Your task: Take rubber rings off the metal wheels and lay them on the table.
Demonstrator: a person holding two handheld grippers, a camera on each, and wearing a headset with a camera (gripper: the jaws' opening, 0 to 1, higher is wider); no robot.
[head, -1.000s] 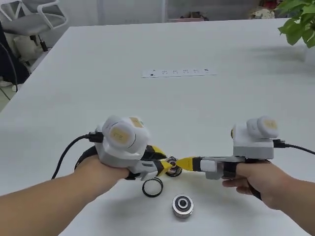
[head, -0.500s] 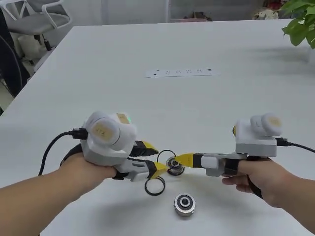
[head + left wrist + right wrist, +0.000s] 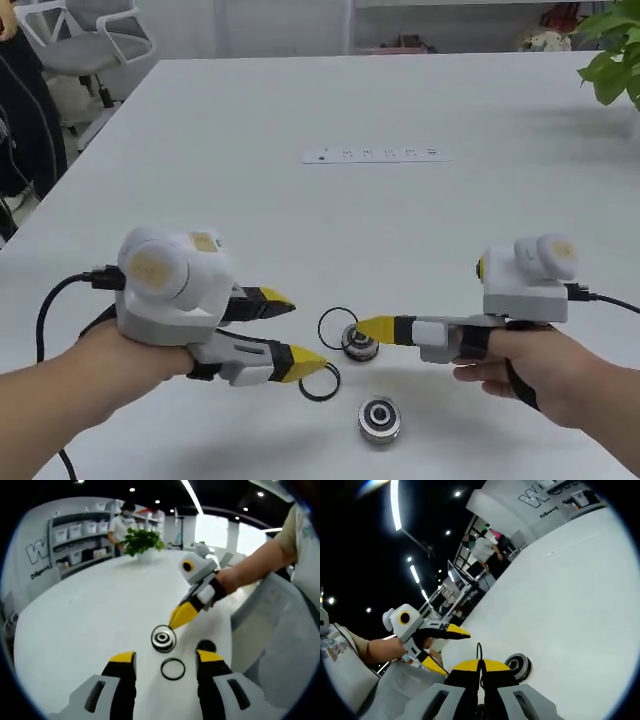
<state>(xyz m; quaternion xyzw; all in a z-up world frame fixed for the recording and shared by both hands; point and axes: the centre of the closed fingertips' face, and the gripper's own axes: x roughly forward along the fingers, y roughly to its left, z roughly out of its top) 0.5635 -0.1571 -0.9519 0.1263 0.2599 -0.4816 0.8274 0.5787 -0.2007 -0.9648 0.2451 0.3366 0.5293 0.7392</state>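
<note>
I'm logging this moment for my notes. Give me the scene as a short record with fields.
left gripper: open, holding nothing
right gripper: shut on a thin rubber ring
loose ring: flat on the table, by the left gripper's lower jaw
first wheel: on the table at the right gripper's tip
second wheel: on the table, nearer the person, untouched
table: white
</note>
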